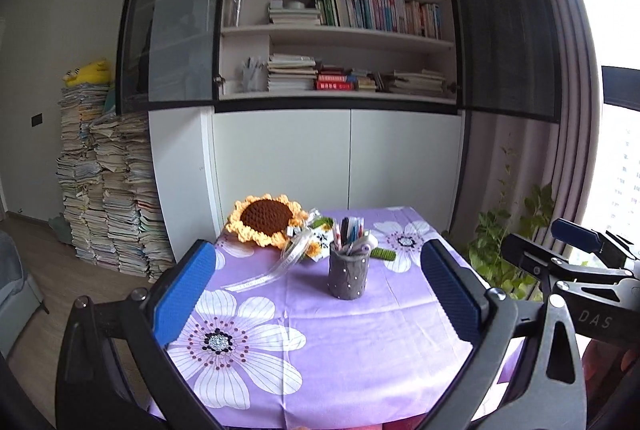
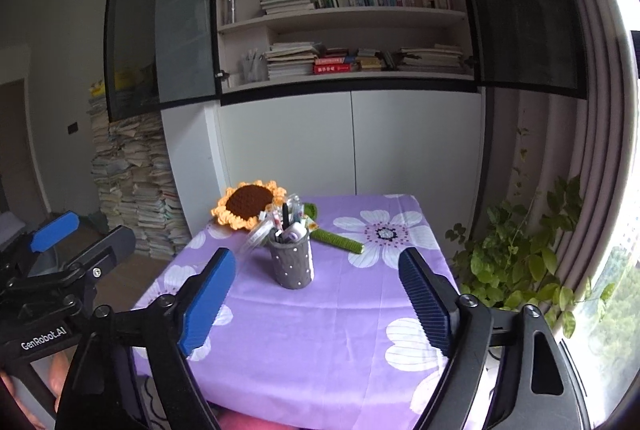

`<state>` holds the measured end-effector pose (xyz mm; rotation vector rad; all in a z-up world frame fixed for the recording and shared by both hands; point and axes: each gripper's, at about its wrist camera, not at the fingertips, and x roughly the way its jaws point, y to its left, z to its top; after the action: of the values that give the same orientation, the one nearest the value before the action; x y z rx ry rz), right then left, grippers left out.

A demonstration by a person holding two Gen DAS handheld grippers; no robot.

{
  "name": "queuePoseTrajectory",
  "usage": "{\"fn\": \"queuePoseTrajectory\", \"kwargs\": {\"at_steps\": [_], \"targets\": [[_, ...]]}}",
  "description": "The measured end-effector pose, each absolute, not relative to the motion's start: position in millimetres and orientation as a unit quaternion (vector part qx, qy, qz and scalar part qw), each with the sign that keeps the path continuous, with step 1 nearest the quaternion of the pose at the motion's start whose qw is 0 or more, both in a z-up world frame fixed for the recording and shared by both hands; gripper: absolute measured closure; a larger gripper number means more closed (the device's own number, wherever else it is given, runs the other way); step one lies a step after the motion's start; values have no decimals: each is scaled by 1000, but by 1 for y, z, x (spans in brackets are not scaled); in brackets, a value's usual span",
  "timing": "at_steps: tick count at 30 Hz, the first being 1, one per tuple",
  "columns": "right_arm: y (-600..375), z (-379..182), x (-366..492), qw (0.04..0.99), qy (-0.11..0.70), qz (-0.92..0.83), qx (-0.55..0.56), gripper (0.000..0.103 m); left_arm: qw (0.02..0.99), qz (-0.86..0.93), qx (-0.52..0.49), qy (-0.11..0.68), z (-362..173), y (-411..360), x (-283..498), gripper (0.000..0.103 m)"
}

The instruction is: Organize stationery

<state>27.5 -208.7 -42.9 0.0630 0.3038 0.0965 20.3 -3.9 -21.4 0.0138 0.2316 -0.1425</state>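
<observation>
Stationery, pens and markers, stands upright in a grey dotted pen holder (image 1: 348, 277) (image 2: 291, 262) near the middle of the desk (image 1: 360, 362) (image 2: 320, 330), which carries a purple flowered cloth.

Left gripper (image 1: 320, 290): fingers (image 1: 184, 294) set wide apart, nothing between the pads. In the left wrist view the pen holder lies ahead of the fingertips, at about 12 o'clock, between the two finger lines and clear of both.

Right gripper (image 2: 316, 300): fingers (image 2: 208, 306) also spread apart and empty. In the right wrist view the pen holder lies ahead at about 11 o'clock, nearer the left finger, not touching it.

A crocheted sunflower (image 1: 265, 226) (image 2: 249, 205) lies at about 10 o'clock from the pen holder, close behind it. Its green stem (image 2: 338, 240) extends toward 3 o'clock behind the holder; whether the stem touches the holder cannot be told.

Each gripper appears at the edge of the other's view, well apart from the holder.
</observation>
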Motion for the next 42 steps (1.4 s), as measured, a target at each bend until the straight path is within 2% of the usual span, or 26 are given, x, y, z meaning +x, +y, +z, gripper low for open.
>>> {"fn": "queuePoseTrajectory", "kwargs": {"at_steps": [7,27,42], "targets": [[-206,-32,11,990,132,45,36,14,994,-56,27,89,-12,-4,1,1],[-185,-26,-22,996,68,53,-13,11,993,-44,20,105,-18,2,1,1],[-182,-27,-25,996,65,58,-10,10,994,-40,26,99,-18,3,-2,1]]}}
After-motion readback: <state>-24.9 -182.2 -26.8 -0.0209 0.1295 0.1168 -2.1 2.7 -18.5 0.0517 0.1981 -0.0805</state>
